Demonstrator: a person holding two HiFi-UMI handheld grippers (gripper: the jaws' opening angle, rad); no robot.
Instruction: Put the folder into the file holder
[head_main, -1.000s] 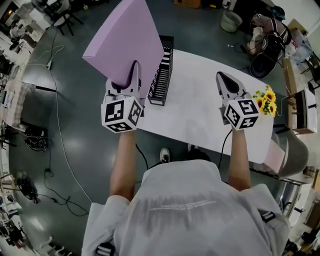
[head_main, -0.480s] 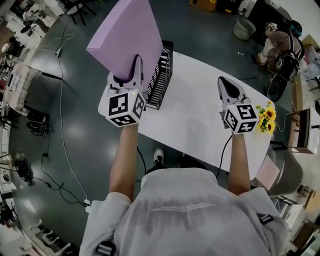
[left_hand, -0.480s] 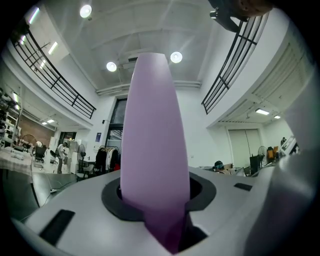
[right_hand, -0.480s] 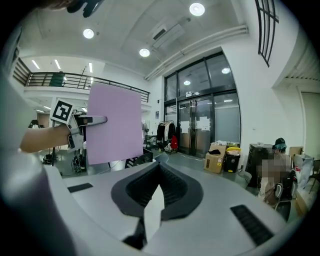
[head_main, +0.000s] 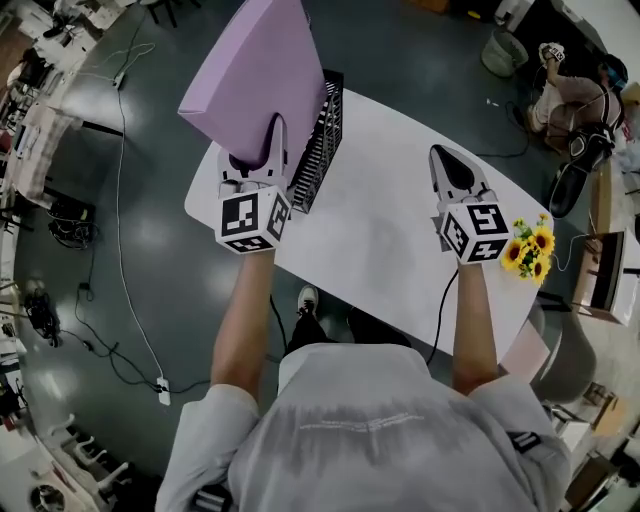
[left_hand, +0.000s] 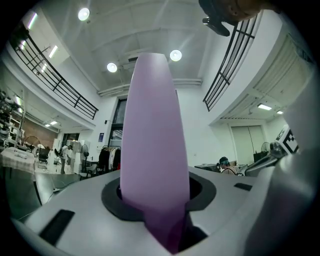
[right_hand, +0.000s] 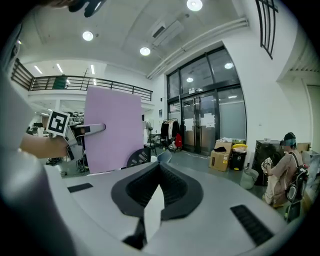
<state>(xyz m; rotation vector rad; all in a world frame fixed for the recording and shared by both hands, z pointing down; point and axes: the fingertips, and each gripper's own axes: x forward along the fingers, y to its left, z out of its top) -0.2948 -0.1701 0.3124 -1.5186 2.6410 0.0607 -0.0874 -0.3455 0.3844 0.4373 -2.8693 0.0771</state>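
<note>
Over the near-left corner of a white table (head_main: 390, 235), the left gripper (head_main: 270, 138) stays clamped on the lower edge of a lilac folder (head_main: 258, 75). Its jaws press on both faces of the board, which rises from them toward 12 o'clock and fans out to 11 o'clock above the floor. Across the past 1 second almost nothing in the hold has altered: the folder stands at much the same tilt, the grip has not slackened, and only the head view has swung a little. That reads as a pause or a slow approach, not an insertion, and the folder is not yet in any slot. The black file holder (head_main: 320, 140) stands on the table just beside the left gripper at its 1 o'clock, its row of dividers running away toward 12 o'clock. The folder's right edge overlaps the holder's far end in the head view, though whether they touch cannot be told. The right gripper (head_main: 447, 160) hovers at 3 o'clock of the left gripper, well apart from folder and holder, its jaws drawn together with nothing gripped; only a pale sliver shows at their seam. A bunch of sunflowers (head_main: 528, 250) sits at its 4 o'clock. By judgement, the folder must next be lowered and turned in line with the dividers.
</note>
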